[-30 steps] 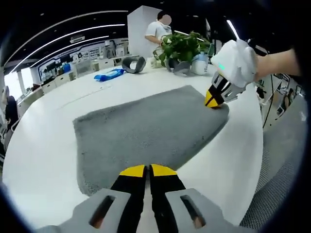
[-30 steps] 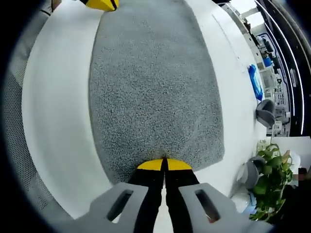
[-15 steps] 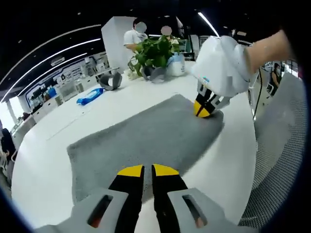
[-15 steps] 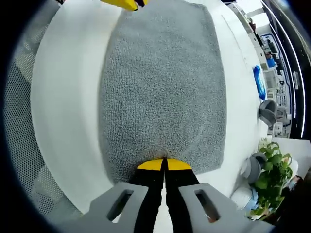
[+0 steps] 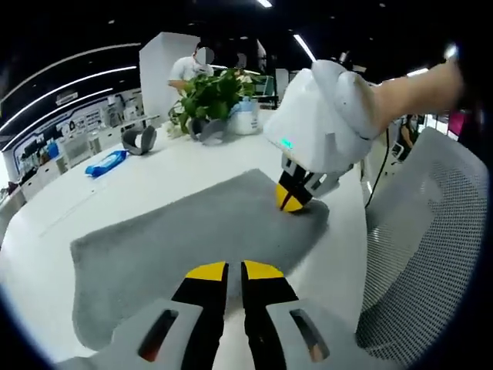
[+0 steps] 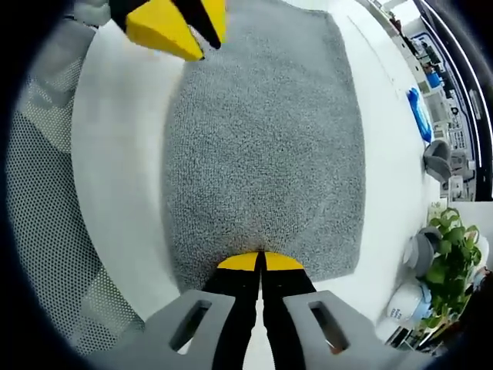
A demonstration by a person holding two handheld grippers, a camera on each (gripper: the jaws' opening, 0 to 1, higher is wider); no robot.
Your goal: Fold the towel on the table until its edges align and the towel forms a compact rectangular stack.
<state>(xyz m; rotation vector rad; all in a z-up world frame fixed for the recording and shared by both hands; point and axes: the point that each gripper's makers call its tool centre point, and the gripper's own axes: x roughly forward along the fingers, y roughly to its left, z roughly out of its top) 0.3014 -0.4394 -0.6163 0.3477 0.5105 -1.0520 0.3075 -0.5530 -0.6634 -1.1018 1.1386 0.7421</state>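
Your left claw (image 5: pixel 228 270) with yellow tips is pinched on the near corner of the grey fluffy rectangular towel (image 5: pixel 192 239). The towel lies flat, one layer, on the round white bench (image 5: pixel 115 177). Its far-left corner is free and its edges are unfolded.

Your right claw (image 6: pixel 260 262) is clamped narrow on the neighbouring corner along the same edge, by the white mesh chair (image 5: pixel 420 231). In the left gripper view that claw sits on the towel's right corner.

Since a second ago the two claws have come closer together, and the towel looks a bit drawn in between them. In the right gripper view the left claw's yellow tips show larger at the towel's far end. Likely you are starting the lift for the first fold. No fold is made yet.

Containers past the towel's far edge: a dark pot holding a green leafy plant (image 5: pixel 208 92), and beside it a white jug-like vessel (image 5: pixel 246 116), contents not readable.
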